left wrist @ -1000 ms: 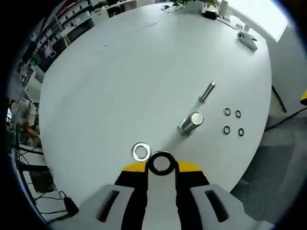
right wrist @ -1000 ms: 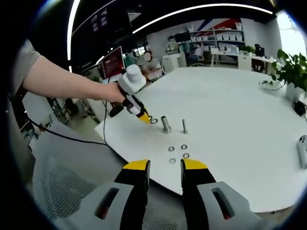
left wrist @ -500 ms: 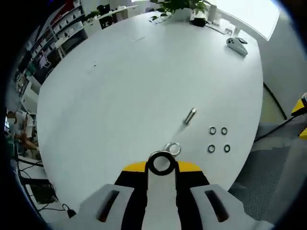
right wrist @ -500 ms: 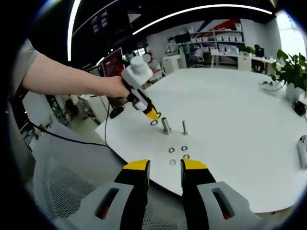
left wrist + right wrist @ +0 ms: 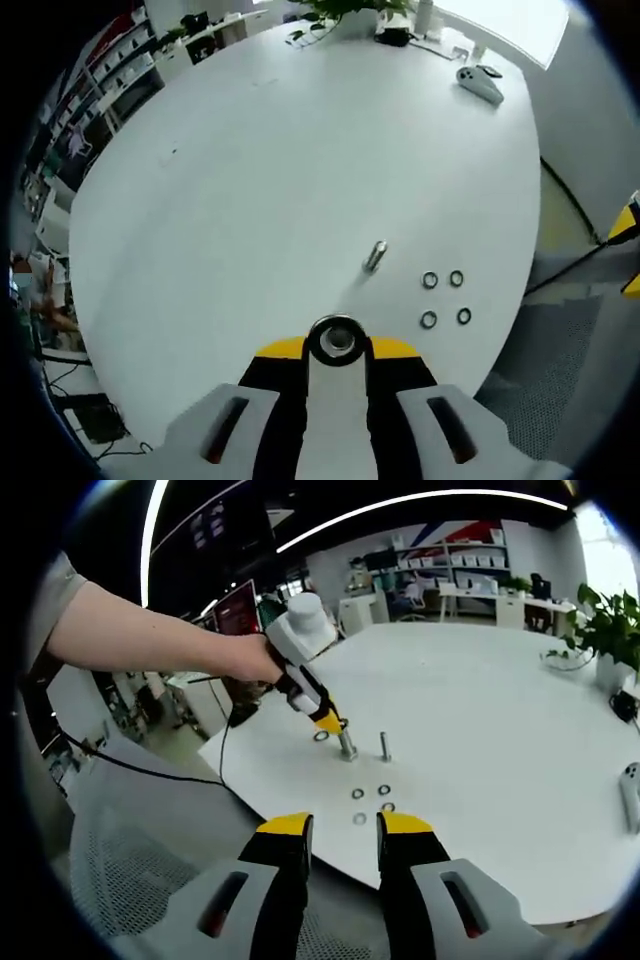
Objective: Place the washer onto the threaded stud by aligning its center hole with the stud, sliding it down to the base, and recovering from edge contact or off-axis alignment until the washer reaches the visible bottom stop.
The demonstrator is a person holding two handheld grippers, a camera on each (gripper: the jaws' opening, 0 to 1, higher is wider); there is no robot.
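The left claw [image 5: 338,345] rises from the near edge, its yellow-tipped jaws closed on a washer [image 5: 336,339] held flat. Beyond it on the white desk [image 5: 250,170] stands a threaded stud [image 5: 375,256], with four small rings [image 5: 444,298] just to its right. A white controller [image 5: 478,84] lies at the far edge.

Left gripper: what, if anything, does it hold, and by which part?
The left gripper holds a washer by its rim, pinched between the yellow-tipped jaws, hole facing the camera.

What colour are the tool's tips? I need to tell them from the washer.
Yellow, over black jaws; clearest on the left tool in the left gripper view.
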